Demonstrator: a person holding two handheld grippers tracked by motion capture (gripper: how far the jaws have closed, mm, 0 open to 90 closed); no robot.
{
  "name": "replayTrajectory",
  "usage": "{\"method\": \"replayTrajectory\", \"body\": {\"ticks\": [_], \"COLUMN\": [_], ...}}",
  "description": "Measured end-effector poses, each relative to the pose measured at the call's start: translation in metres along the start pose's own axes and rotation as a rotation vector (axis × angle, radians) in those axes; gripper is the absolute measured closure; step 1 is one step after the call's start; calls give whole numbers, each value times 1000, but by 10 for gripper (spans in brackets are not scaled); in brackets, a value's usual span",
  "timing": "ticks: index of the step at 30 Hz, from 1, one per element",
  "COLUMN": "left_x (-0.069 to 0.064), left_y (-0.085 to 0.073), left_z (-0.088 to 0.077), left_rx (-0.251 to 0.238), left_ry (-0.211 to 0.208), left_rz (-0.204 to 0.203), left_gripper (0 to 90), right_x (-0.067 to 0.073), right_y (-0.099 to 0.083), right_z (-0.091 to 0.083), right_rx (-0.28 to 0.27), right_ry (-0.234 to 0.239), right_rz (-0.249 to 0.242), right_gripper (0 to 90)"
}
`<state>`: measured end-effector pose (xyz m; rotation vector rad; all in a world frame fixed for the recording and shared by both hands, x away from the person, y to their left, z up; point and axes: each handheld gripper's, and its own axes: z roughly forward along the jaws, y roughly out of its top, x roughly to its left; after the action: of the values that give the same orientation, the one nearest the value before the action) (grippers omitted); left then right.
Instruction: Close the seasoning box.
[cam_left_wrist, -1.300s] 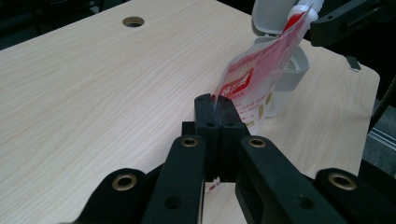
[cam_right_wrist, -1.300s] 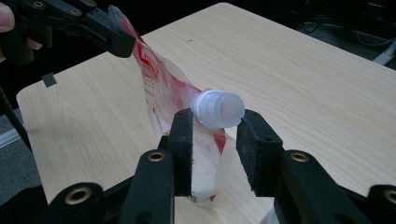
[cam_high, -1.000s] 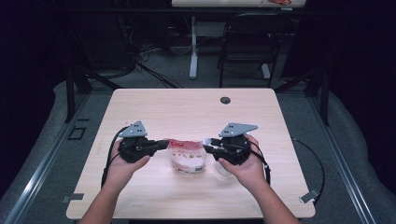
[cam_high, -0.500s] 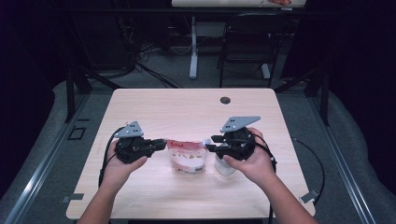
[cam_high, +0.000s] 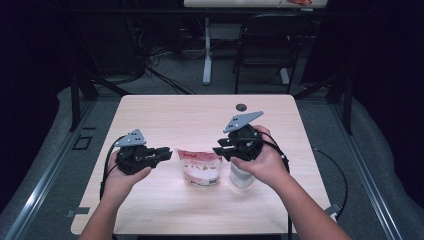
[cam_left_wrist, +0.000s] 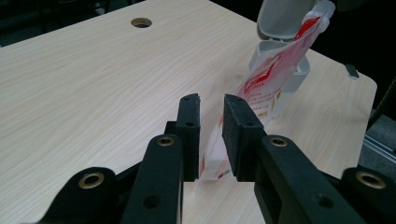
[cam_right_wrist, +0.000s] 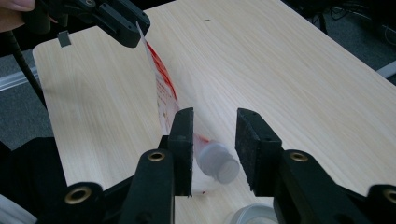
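- The red-and-white pouch (cam_high: 201, 167) stands upright near the table's (cam_high: 200, 115) middle front, between the two grippers, its long axis running level from the left gripper's side to the right's.
- From the left gripper (cam_high: 161, 154) the pouch lies at 3 o'clock in the high view; from the right gripper (cam_high: 222, 147) it lies at about 8 o'clock.
- In the left gripper view, the left gripper (cam_left_wrist: 211, 135) has the pouch's near edge (cam_left_wrist: 215, 154) between its jaws. They have just been opening, and the pads look parted from the film rather than pinching it.
- In the right gripper view, the right gripper (cam_right_wrist: 214, 151) straddles the pouch's white spout cap (cam_right_wrist: 217, 163). Its jaws have just been closing, yet gaps remain on both sides, so the cap is not gripped.
- Both hands are equally near; the left forearm lies low and level, and the right hand is held higher, tipped downward over a white container (cam_high: 241, 176) at the pouch's 3 o'clock.
- I judge the next move turns on the right jaws closing squarely on the cap.
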<state>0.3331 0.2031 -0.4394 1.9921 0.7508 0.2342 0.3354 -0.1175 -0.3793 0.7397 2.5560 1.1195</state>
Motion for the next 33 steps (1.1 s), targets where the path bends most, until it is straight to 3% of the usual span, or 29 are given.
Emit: {"method": "replayTrajectory", "body": {"ticks": [15, 33], "left_x": [5, 8], "left_y": [-2, -4], "left_z": [-7, -8], "left_rx": [-3, 1], "left_ry": [19, 26], "left_rz": [-25, -31], "left_gripper": [760, 746], "right_x": [6, 14], "right_y": [21, 31], "right_z": [13, 23], "right_rx": [28, 45], "right_ry": [22, 67], "right_rz": [-49, -77], "right_gripper": [756, 752]}}
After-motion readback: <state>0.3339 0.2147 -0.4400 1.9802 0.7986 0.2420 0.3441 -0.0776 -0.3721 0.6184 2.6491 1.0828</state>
